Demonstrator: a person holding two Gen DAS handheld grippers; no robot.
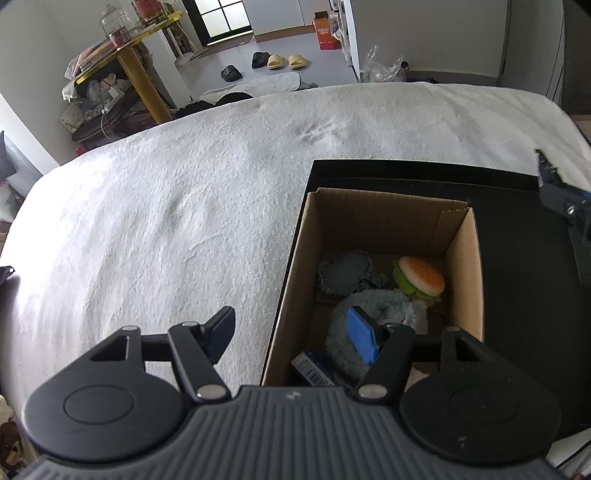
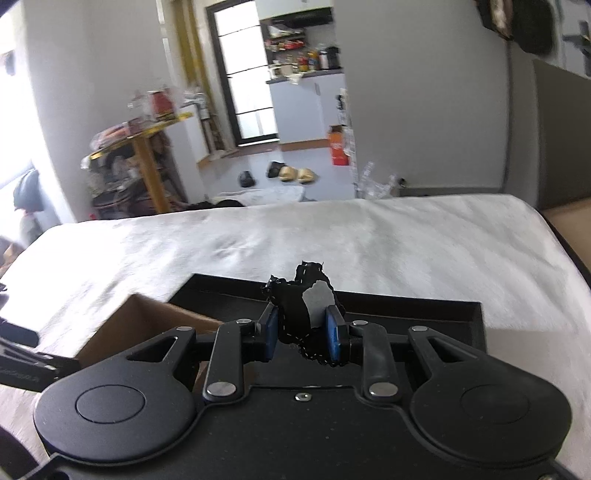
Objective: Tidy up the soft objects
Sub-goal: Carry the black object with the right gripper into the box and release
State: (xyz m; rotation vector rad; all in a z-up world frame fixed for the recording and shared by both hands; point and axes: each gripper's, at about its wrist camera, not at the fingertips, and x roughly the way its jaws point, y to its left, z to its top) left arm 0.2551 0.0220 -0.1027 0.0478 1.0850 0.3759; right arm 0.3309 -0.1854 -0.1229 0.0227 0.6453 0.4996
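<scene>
An open cardboard box (image 1: 376,218) stands on a white fluffy bed cover (image 1: 166,206). Inside lie a plush burger (image 1: 419,280), a grey knitted piece (image 1: 345,273), a grey fluffy toy (image 1: 373,317) and a blue packet (image 1: 312,367). My left gripper (image 1: 295,338) is open and empty, straddling the box's left wall. My right gripper (image 2: 302,332) is shut on a black and grey soft cloth piece (image 2: 301,308), held above the black tray (image 2: 406,317) beside the box (image 2: 140,325). The right gripper's tip also shows in the left wrist view (image 1: 561,195).
The box sits against a black tray or lid (image 1: 517,258) on the bed. Beyond the bed stand a cluttered yellow round table (image 1: 125,59), slippers on the floor (image 1: 277,61) and an orange carton (image 1: 327,31).
</scene>
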